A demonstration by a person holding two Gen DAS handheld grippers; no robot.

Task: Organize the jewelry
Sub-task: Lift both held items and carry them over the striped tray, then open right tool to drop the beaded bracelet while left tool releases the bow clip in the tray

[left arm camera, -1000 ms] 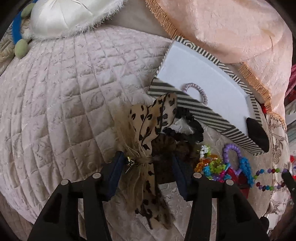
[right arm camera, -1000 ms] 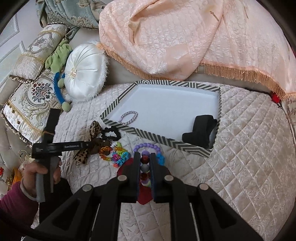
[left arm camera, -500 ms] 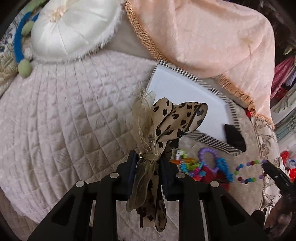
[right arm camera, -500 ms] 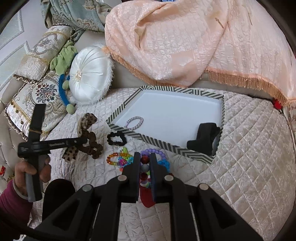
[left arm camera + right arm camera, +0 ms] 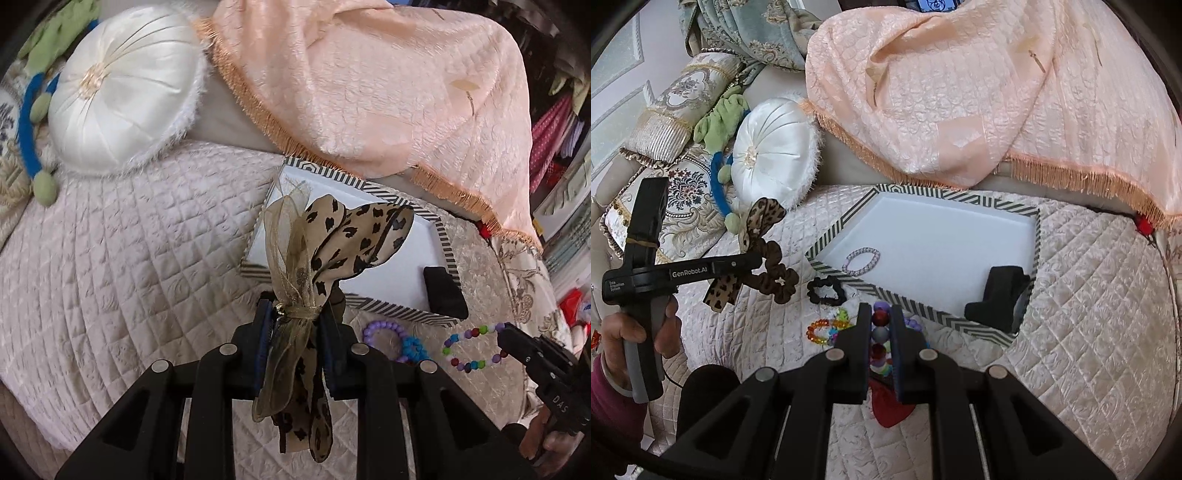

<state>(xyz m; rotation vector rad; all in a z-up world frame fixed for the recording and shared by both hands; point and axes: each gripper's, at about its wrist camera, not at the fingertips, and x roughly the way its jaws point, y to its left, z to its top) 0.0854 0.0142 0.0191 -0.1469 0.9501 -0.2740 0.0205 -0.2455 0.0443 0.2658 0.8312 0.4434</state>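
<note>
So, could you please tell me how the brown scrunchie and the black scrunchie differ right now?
The brown scrunchie, with its leopard-print ribbon, hangs lifted in the left gripper; the black scrunchie lies untouched on the quilt. The brown one looks bigger and carries that bow; the black one is a plain small ring. The black one sits beside the striped tray; the brown one is further off. Both are ruffled fabric hair ties outside the tray.

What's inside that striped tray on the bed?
In the striped tray: a pale beaded bracelet and a black stand in its corner. What the stand covers can't be seen.
</note>
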